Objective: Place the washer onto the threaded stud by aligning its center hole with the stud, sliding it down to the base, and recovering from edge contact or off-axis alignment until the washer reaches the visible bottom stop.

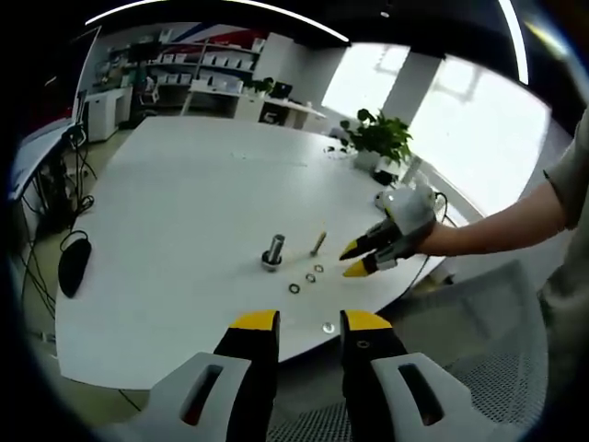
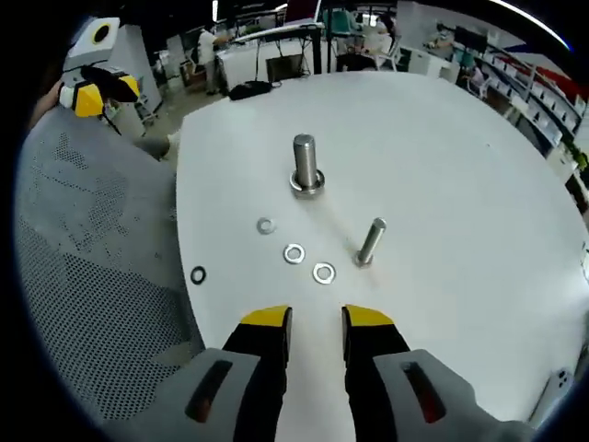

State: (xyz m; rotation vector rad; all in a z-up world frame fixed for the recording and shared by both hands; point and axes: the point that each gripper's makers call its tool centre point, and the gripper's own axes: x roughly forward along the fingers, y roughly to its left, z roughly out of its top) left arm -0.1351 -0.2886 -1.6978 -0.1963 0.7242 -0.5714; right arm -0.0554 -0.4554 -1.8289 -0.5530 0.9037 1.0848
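White table [image 2: 479,184] bears studs [image 2: 306,166]; washers [image 2: 294,253]; mouse [image 1: 74,262].

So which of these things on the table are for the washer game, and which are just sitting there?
For the job:
- washers
- upright stud in its base
- left gripper and right gripper, both open and holding nothing

Just lying about:
- loose bolt
- computer mouse
- potted plant
- mesh chair
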